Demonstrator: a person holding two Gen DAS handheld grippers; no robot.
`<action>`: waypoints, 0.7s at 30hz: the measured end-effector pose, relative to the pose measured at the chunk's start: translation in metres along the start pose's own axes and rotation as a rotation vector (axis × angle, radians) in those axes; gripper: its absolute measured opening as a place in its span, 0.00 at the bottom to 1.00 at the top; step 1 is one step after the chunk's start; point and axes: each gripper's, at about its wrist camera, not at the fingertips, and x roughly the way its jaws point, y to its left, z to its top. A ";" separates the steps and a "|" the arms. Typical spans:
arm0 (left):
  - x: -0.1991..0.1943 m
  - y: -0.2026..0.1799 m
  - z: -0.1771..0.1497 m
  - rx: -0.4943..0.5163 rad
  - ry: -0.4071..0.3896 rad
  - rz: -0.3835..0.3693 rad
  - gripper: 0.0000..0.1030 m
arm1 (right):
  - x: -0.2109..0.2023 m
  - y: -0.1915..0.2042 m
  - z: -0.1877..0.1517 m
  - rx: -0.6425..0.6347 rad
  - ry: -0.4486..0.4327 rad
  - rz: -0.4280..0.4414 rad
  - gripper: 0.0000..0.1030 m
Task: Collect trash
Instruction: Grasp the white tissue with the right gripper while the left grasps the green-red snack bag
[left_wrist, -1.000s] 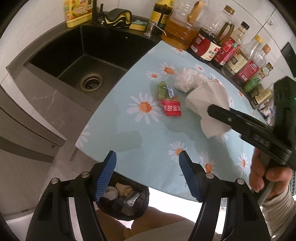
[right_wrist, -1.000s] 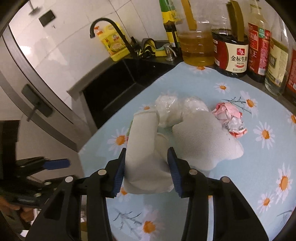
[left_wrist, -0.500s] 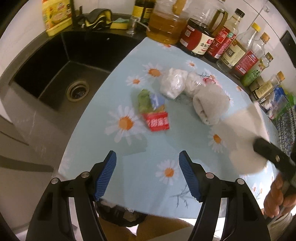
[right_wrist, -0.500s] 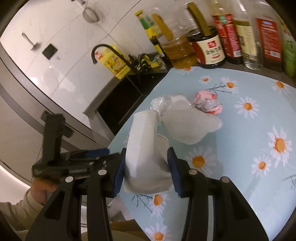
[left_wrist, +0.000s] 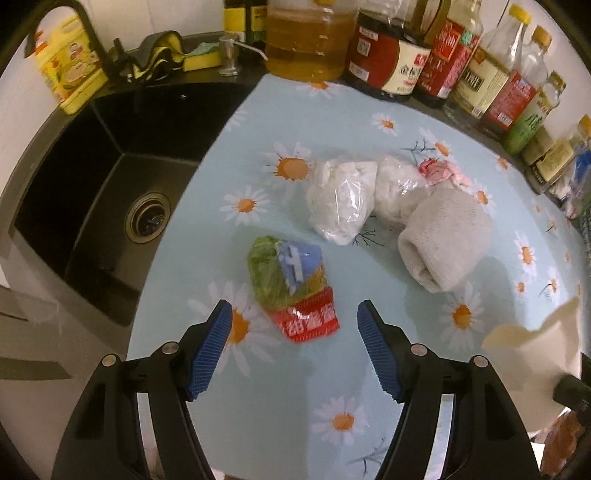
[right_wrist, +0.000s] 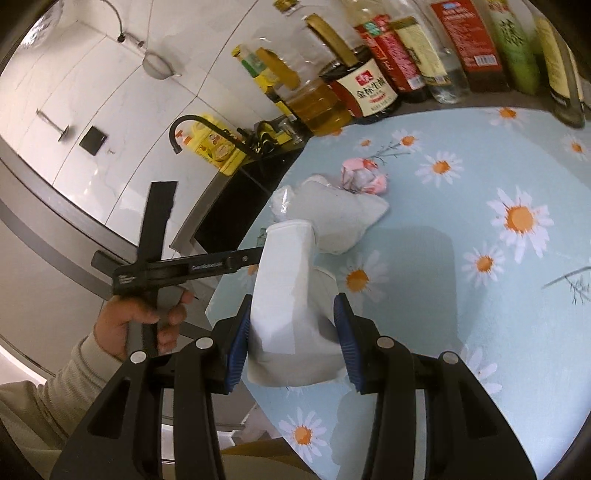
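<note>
My right gripper (right_wrist: 293, 338) is shut on a crumpled white paper cup (right_wrist: 286, 295) and holds it above the front edge of the daisy cloth; the cup also shows in the left wrist view (left_wrist: 532, 354). My left gripper (left_wrist: 293, 345) is open and empty, just short of a green and red snack wrapper (left_wrist: 291, 288). Beyond lie a clear bag of white tissue (left_wrist: 340, 199), a second white wad (left_wrist: 397, 192), a rolled grey cloth (left_wrist: 447, 240) and a pink crumpled wrapper (left_wrist: 437, 171).
A black sink (left_wrist: 122, 177) lies left of the blue daisy tablecloth (left_wrist: 406, 122). A row of oil and sauce bottles (left_wrist: 402, 48) lines the back edge. A yellow box (left_wrist: 70, 77) and a sponge (left_wrist: 199, 59) sit behind the sink.
My left gripper moved forward from over the black bin bag to the snack wrapper. My right gripper drew back toward the table's front edge with the cup.
</note>
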 end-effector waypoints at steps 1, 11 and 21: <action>0.005 -0.001 0.002 0.008 0.009 0.011 0.66 | -0.001 -0.001 -0.001 0.004 0.001 0.002 0.43; 0.029 0.003 0.018 -0.006 0.034 0.041 0.66 | -0.011 -0.019 0.003 0.020 -0.028 -0.007 0.43; 0.030 0.005 0.022 0.014 0.015 0.028 0.49 | -0.014 -0.031 0.002 0.055 -0.042 -0.019 0.43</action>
